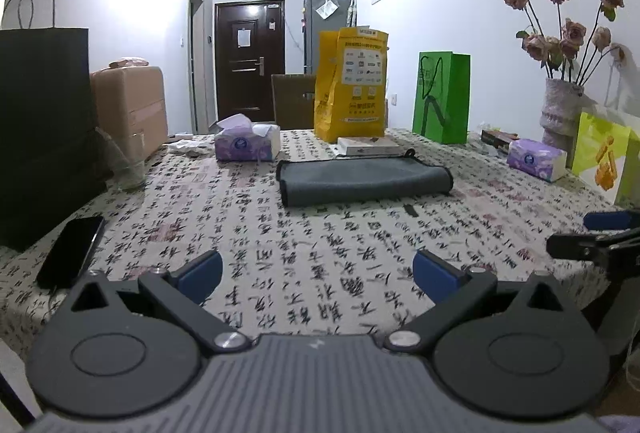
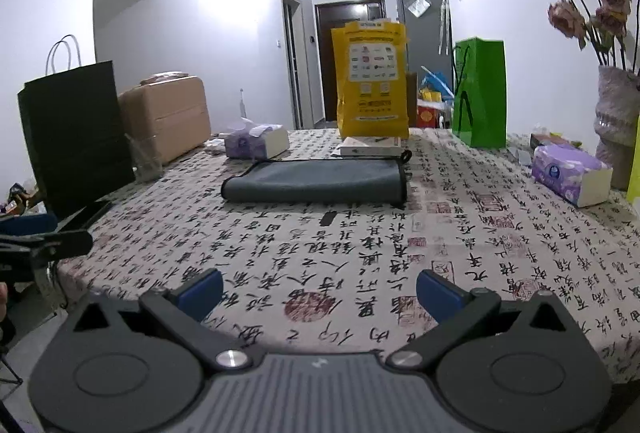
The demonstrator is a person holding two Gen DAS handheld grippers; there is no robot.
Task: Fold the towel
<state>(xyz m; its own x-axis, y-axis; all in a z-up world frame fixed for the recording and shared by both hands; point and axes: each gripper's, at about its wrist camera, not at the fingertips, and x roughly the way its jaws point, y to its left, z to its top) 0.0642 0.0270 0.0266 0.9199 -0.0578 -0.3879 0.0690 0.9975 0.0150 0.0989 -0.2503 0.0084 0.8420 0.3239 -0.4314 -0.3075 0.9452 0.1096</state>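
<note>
A grey towel (image 1: pixel 366 180) with dark trim lies folded into a long flat band on the patterned tablecloth (image 1: pixel 320 253), across the table's middle. It also shows in the right wrist view (image 2: pixel 316 181). My left gripper (image 1: pixel 318 273) is open and empty, well short of the towel, over the near part of the table. My right gripper (image 2: pixel 319 291) is open and empty, also near the front edge. The right gripper shows at the right edge of the left wrist view (image 1: pixel 592 237); the left gripper shows at the left edge of the right wrist view (image 2: pixel 40 237).
A yellow bag (image 1: pixel 352 85), a green bag (image 1: pixel 442 97) and a flat box (image 1: pixel 368 145) stand behind the towel. Tissue packs (image 1: pixel 248 143) (image 1: pixel 536 159) sit left and right. A black bag (image 1: pixel 44 129), a glass (image 1: pixel 128 163) and a phone (image 1: pixel 72 249) are left; a vase (image 1: pixel 560 109) is right.
</note>
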